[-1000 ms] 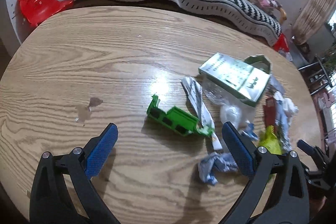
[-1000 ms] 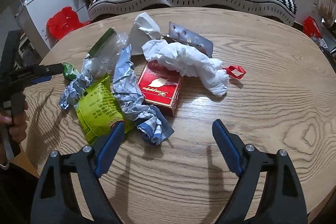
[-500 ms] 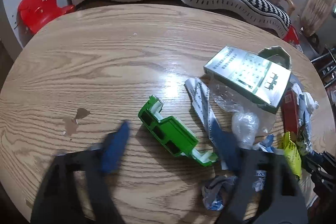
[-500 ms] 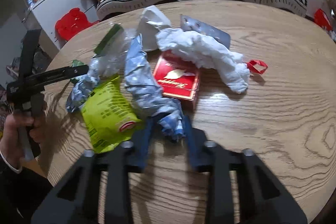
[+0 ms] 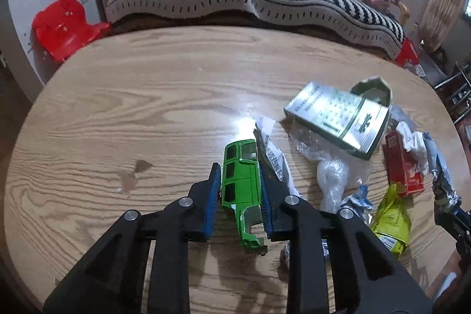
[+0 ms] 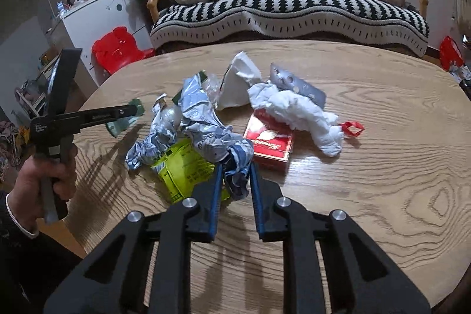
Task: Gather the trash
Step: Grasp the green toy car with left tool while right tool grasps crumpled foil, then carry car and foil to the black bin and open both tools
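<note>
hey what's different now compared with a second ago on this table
Both grippers went from open to shut. The left gripper closed on the green toy car body; the right gripper closed on the crumpled blue-and-white wrapper. The red box, white tissue and yellow-green packet stayed put.

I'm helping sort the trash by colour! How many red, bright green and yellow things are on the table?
Red: 2, the box and the loop
Bright green: 1, the plastic piece gripped in the left tool
Yellow: 1, the packet
Total: 4
</note>
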A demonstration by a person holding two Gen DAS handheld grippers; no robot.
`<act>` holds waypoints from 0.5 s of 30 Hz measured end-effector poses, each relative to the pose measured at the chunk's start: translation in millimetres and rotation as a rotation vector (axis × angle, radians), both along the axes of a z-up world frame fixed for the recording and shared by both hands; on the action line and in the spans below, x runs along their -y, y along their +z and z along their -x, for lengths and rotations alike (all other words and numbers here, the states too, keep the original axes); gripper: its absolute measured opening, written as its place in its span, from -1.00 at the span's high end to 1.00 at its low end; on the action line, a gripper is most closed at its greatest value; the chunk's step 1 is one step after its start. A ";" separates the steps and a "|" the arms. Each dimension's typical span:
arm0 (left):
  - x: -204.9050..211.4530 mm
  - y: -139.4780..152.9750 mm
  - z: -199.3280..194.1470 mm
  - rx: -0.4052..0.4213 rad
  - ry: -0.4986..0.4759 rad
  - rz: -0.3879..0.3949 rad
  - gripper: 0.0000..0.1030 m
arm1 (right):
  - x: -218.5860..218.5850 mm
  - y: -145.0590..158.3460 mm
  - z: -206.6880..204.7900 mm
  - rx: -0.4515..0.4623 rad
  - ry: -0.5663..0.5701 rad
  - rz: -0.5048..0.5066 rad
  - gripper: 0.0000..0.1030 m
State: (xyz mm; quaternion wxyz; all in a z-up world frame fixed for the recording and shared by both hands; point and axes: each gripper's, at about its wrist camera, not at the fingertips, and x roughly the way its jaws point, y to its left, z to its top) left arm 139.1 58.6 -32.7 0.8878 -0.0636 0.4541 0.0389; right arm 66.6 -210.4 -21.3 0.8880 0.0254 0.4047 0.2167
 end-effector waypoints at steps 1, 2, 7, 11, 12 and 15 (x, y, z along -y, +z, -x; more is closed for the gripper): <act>0.2 3.1 1.3 0.007 0.002 0.002 0.53 | 3.6 1.4 0.8 0.002 -0.005 -0.003 0.63; 0.8 7.1 3.2 0.017 0.003 0.002 0.53 | 7.6 3.5 2.4 0.006 -0.013 -0.005 0.63; 13.7 29.5 15.0 0.083 -0.007 -0.017 0.54 | 31.7 15.0 12.3 0.023 -0.063 -0.016 0.63; 42.6 49.7 24.9 0.140 -0.059 -0.028 0.54 | 67.8 24.0 26.3 0.037 -0.134 -0.025 0.63; 51.8 53.2 26.4 0.147 -0.075 -0.026 0.54 | 79.4 26.4 31.0 0.041 -0.159 -0.025 0.63; 88.3 62.8 30.8 0.173 -0.152 -0.013 0.54 | 112.7 30.6 46.0 0.045 -0.230 -0.025 0.63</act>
